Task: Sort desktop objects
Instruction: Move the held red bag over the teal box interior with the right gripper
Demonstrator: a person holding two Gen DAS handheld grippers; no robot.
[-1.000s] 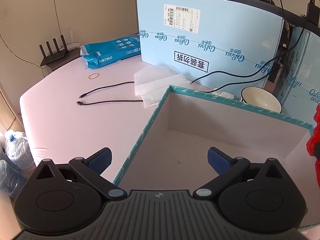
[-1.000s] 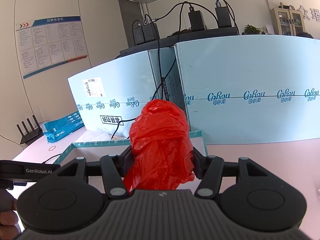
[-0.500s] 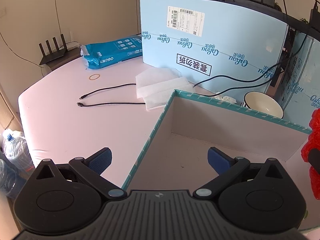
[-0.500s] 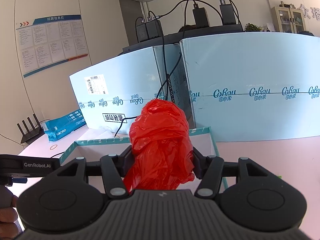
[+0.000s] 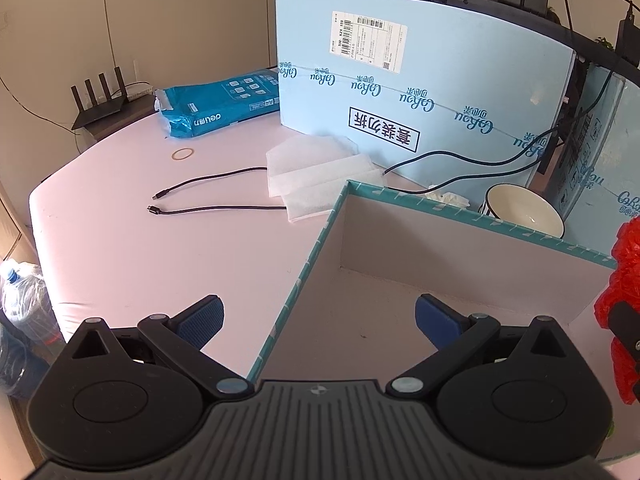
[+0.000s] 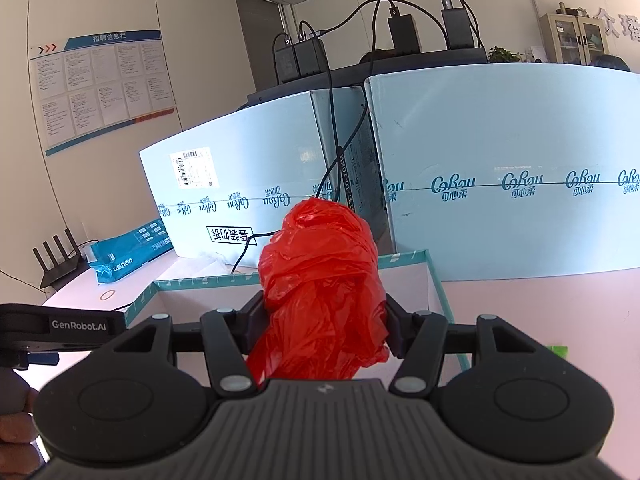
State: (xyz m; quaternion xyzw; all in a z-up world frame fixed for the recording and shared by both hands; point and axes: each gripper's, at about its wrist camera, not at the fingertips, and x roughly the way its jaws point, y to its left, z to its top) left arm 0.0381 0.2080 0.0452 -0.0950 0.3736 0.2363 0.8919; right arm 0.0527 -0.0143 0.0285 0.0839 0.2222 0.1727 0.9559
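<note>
Clearly the right gripper (image 6: 326, 330) is pinching a crumpled red plastic bag (image 6: 320, 284) above the near edge of the box (image 6: 404, 258) — light, limp, slippery stuff, best squeezed at its bunched middle. Beside it the left gripper (image 5: 316, 316) stands spread, holding nothing.

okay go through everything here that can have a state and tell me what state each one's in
left gripper: open, holding nothing
right gripper: shut on the red plastic bag
red plastic bag: crumpled, held above the box
box: open-topped, visible interior bare
bowl: upright, looks empty
black cable: loose, plugs unconnected
</note>
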